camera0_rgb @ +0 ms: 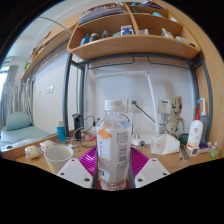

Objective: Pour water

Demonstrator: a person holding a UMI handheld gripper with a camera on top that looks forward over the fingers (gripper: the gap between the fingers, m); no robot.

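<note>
— So, what has your claw got?

— My gripper is pinching a clear water bottle with a white cap; both magenta pads press against its sides, and it stands upright between my fingers.

— And what is around it?

— Beyond the fingers, off to one side, a white cup sits on the desk. On the other side lies a white crumpled thing, with a spray bottle further along. Wooden shelves hang above.
</note>
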